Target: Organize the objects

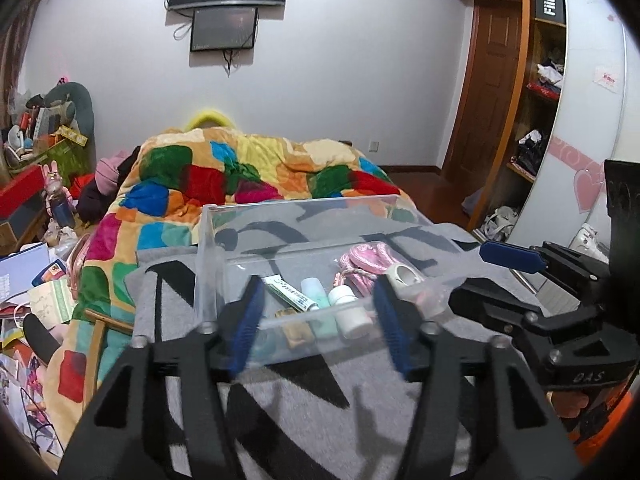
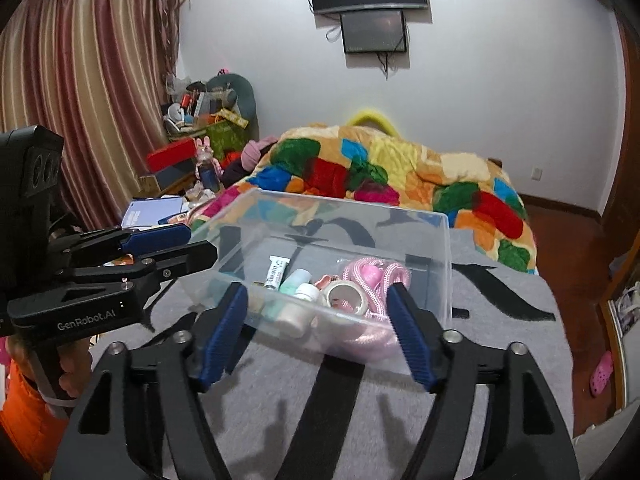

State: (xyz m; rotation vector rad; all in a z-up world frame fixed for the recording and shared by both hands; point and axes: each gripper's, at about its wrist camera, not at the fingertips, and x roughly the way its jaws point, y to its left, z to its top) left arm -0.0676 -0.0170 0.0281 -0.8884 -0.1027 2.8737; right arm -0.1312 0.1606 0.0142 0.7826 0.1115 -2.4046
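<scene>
A clear plastic box (image 1: pixel 208 240) (image 2: pixel 446 264) stands on a grey blanket with black marks (image 1: pixel 304 396) (image 2: pixel 280 380). In it lie a white tube (image 1: pixel 290 292) (image 2: pixel 275 270), a mint bottle (image 1: pixel 314 290) (image 2: pixel 295 280), a white bottle (image 1: pixel 352 312) (image 2: pixel 296 312), a pink cord (image 1: pixel 366 264) (image 2: pixel 376 274) and a tape roll (image 2: pixel 344 296). My left gripper (image 1: pixel 320 300) is open and empty just before the box's near wall. My right gripper (image 2: pixel 318 300) is open and empty at the same wall, to the left gripper's right (image 1: pixel 508 258).
A colourful quilt (image 1: pixel 248 176) (image 2: pixel 380 176) covers the bed behind the box. Clutter fills the floor and a stand at the left (image 1: pixel 36 280) (image 2: pixel 200 120). A wardrobe (image 1: pixel 536 120) and wooden floor (image 2: pixel 568 248) are at the right.
</scene>
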